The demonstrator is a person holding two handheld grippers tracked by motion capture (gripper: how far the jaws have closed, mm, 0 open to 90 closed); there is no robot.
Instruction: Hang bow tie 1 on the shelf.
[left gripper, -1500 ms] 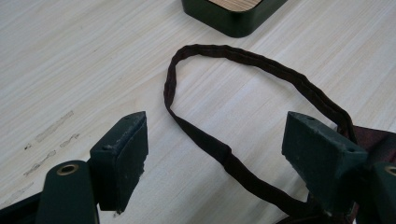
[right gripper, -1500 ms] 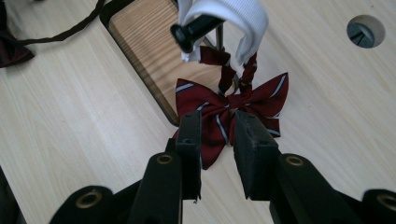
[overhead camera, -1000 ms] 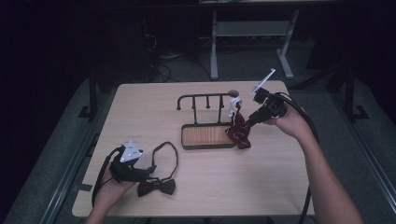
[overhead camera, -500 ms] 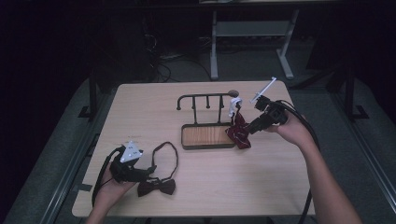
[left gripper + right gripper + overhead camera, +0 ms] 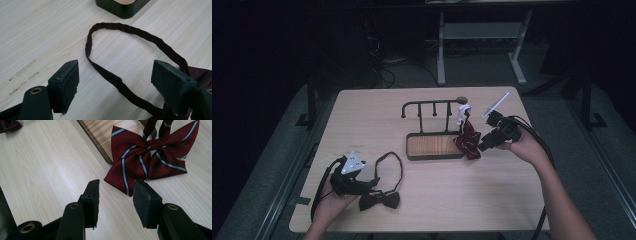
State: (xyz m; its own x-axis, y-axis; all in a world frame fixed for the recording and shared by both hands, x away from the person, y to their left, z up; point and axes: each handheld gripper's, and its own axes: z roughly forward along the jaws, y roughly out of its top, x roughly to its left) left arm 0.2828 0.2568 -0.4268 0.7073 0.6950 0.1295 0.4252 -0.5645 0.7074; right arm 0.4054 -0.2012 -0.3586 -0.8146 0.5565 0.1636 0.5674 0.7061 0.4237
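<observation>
My right tongs (image 5: 482, 145) sit at about three o'clock on the tabletop (image 5: 362, 120), and their jaws have just been opening — they stand apart now with nothing clamped between them. In the right gripper view the striped red bow tie (image 5: 150, 157) lies just ahead of the pads, one lower corner of it reaching toward the gap, but I see no pad pressing on the cloth. From the high view that bow tie (image 5: 468, 140) hangs down from the black rack (image 5: 432, 107) and drapes over the right end of the wooden tray (image 5: 432, 146), near the middle of the tabletop. Down at seven o'clock my left tongs (image 5: 374, 181) rest low over the dark bow tie (image 5: 379, 200) — jaws wide apart, holding nothing. In the left gripper view the dark strap (image 5: 120, 82) loops across the wood between the two pads and runs away toward the tray corner at twelve o'clock; the bow itself shows just behind the right-hand pad. Whether that pad touches the cloth, I can't tell.
</observation>
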